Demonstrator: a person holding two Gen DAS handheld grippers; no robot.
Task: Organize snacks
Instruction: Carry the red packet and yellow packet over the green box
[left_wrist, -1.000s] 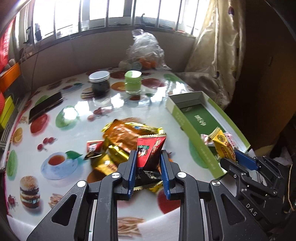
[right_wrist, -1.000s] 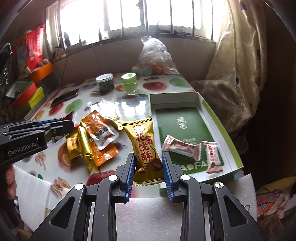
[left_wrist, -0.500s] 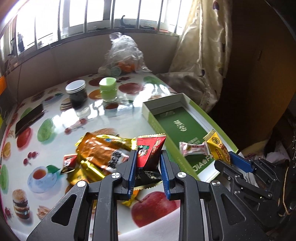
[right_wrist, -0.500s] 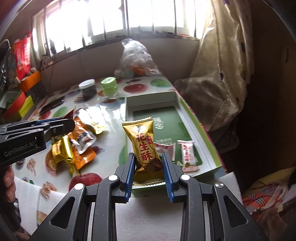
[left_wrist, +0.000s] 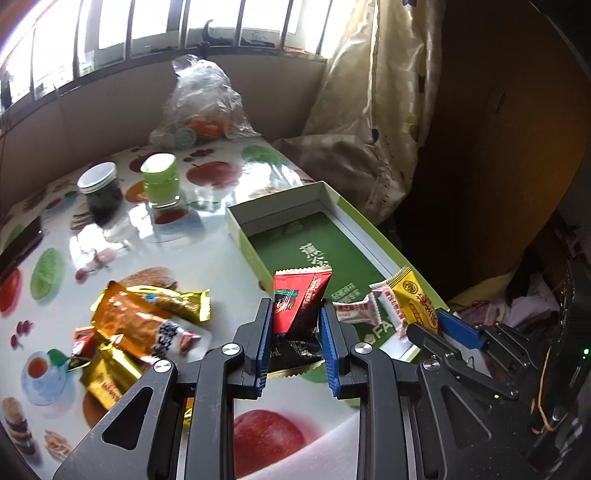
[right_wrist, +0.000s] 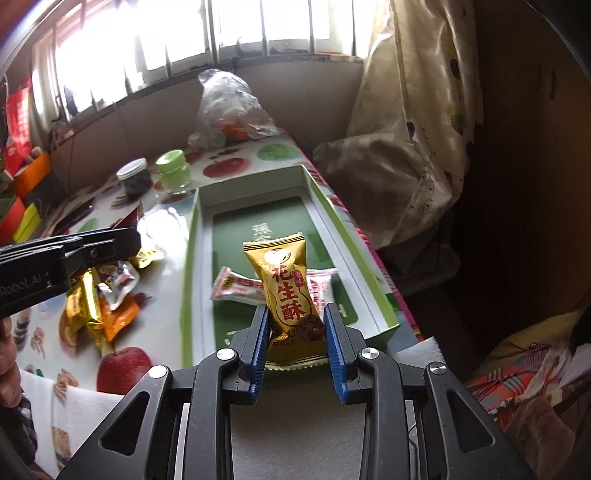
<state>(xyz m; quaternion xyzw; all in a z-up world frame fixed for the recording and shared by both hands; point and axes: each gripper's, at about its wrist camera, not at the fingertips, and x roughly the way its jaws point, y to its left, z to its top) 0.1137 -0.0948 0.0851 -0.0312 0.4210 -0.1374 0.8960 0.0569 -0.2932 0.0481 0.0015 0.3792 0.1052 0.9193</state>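
Note:
My left gripper (left_wrist: 295, 314) is shut on a red and black snack packet (left_wrist: 299, 302) held above the table by the near left wall of the green box (left_wrist: 243, 236). My right gripper (right_wrist: 293, 314) is shut on a gold peanut-candy packet (right_wrist: 286, 288) held over the near end of the green box (right_wrist: 186, 266). Two pink-and-white candies (right_wrist: 236, 286) lie inside the box. A pile of orange and gold snack packets (left_wrist: 136, 325) lies on the table left of the box. The right gripper with its gold packet (left_wrist: 417, 299) also shows in the left wrist view.
A dark jar with a white lid (left_wrist: 99, 192) and a green-lidded jar (left_wrist: 160, 181) stand behind the pile. A clear plastic bag (left_wrist: 203, 103) sits at the table's far edge. A curtain (left_wrist: 369, 110) hangs right of the box. A black phone (left_wrist: 18, 247) lies at far left.
Both grippers have moved to the right with their packets, toward and over the green box. The snack pile now lies further left in both views.

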